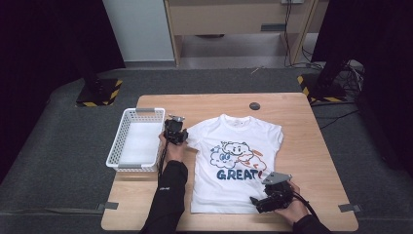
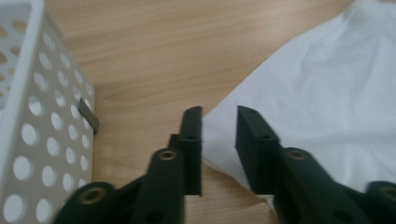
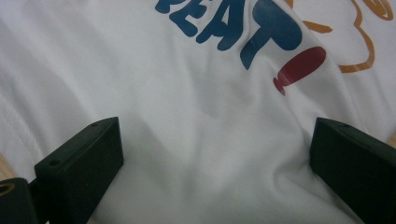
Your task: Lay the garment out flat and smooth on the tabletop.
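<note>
A white T-shirt (image 1: 234, 161) lies flat, print up, in the middle of the bench (image 1: 302, 146), collar toward the far edge and hem toward the near edge, so its long axis runs from far to near. The left tongs (image 1: 174, 132) sit at the tip of the shirt's left sleeve (image 2: 219, 135), between the shirt and a white perforated basket (image 1: 136, 141) that stands along the bench's left edge. In the left gripper view the jaws stand a little apart with the sleeve's edge lying in the gap; the pads do not appear to press it. The sleeve would have to travel toward the shirt's middle, away from the basket, so the basket does not block that path, though it is just beside the tongs.

The right tongs (image 1: 265, 200) rest low over the hem near the bench's near right corner, jaws spread wide with cloth under them and nothing pinched. A small dark disc (image 1: 254, 106) lies near the far edge, well apart.
</note>
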`<act>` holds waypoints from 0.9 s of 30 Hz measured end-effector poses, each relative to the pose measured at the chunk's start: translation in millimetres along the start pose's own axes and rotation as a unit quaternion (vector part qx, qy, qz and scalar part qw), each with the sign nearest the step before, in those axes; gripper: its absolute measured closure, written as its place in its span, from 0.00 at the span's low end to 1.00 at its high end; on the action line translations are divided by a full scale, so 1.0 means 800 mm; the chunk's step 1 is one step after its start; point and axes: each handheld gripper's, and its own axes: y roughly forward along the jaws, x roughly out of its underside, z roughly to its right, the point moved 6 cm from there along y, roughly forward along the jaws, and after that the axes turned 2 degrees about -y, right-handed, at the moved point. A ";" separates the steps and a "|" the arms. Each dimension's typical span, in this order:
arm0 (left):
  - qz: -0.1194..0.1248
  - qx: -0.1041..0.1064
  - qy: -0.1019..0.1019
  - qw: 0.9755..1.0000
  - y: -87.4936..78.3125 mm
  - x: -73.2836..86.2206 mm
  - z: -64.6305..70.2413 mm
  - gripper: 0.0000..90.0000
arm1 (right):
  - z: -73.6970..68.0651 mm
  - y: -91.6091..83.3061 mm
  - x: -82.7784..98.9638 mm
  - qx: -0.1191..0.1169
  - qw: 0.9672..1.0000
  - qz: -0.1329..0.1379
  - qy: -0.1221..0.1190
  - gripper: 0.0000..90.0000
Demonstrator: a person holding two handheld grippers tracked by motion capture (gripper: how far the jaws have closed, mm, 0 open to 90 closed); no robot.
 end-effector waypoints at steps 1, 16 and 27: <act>-0.010 0.003 -0.001 1.000 0.003 0.003 0.000 0.73 | 0.000 0.000 0.000 0.000 1.000 0.000 0.000 0.04; 0.014 0.063 0.065 0.996 0.030 0.002 0.100 0.35 | -0.001 0.000 0.000 0.001 1.000 -0.002 0.000 0.04; 0.020 0.033 0.035 0.999 0.040 0.005 0.093 0.30 | -0.002 -0.006 0.005 -0.002 1.000 -0.005 -0.002 0.06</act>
